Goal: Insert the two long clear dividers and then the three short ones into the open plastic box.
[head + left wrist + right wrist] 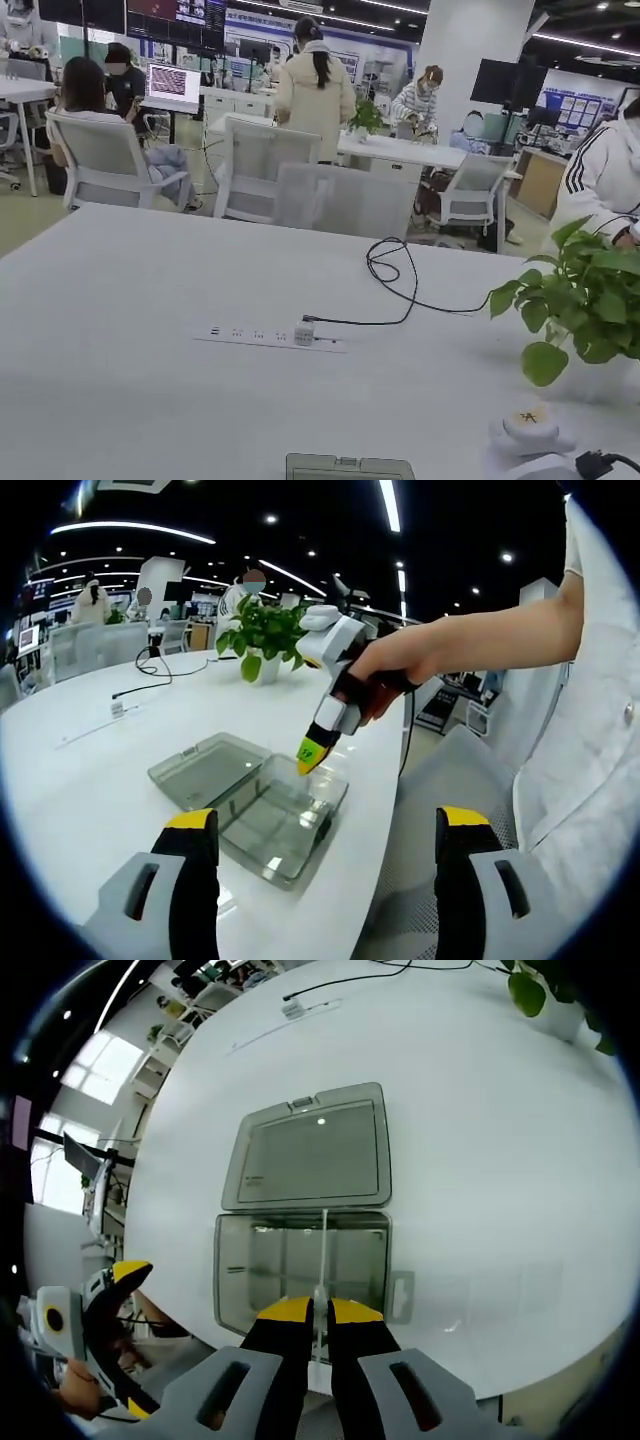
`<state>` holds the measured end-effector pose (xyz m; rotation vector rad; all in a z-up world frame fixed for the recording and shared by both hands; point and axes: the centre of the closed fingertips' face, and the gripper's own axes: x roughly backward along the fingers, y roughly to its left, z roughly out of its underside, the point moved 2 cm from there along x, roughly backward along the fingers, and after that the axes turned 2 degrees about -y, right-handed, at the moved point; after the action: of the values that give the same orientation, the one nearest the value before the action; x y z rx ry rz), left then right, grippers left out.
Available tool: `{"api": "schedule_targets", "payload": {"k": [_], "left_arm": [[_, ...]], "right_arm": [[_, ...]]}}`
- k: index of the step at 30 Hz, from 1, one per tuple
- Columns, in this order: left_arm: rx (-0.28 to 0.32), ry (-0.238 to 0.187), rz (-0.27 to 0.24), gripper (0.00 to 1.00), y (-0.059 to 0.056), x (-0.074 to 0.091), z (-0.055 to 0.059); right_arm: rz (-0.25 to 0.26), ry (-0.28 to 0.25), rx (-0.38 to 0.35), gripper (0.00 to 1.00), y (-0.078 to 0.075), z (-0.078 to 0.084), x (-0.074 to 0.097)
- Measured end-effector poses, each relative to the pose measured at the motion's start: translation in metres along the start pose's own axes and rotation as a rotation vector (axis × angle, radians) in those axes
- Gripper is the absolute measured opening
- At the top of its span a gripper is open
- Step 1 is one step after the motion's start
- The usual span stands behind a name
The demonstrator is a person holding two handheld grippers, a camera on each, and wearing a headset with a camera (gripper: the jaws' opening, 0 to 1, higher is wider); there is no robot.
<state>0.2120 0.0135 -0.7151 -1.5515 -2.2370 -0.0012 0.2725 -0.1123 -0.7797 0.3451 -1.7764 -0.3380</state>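
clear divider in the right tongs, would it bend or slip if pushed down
Probably stiff: the clear divider shows edge-on as a straight line. Likely light and slick, being thin plastic, so it could pivot in the shut right tongs.

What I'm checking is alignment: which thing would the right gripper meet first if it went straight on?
The right gripper points down into the open plastic box. The clear divider in its shut jaws would probably meet the box floor first, though depth is unclear.
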Motion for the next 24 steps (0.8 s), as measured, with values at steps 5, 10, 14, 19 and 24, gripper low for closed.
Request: {"api": "schedule_targets", "payload": {"k": [5, 10, 14, 19, 24], "left_arm": [[0.005, 0.004, 0.001, 0.91, -0.0003, -0.0009, 0.0015], [0.004, 0.006, 0.000, 0.91, 0.0003, -0.0008, 0.0022], [0.006, 0.008, 0.001, 0.91, 0.0000, -0.0005, 0.0029], [0.007, 0.010, 0.000, 0.92, 0.0003, -0.0005, 0.0038], [0.007, 0.017, 0.002, 0.92, 0.0003, -0.0005, 0.0056]], "right_arm": [[0.005, 0.002, 0.004, 0.07, -0.0008, 0.0004, -0.0016], [0.007, 0.003, 0.010, 0.07, 0.0000, 0.0001, -0.0028], [0.016, 0.014, 0.038, 0.07, 0.0032, -0.0005, -0.0038], [0.034, 0.023, 0.092, 0.07, 0.0062, -0.0013, -0.0049], [0.032, 0.029, 0.120, 0.07, 0.0089, -0.0019, -0.0070]]}}
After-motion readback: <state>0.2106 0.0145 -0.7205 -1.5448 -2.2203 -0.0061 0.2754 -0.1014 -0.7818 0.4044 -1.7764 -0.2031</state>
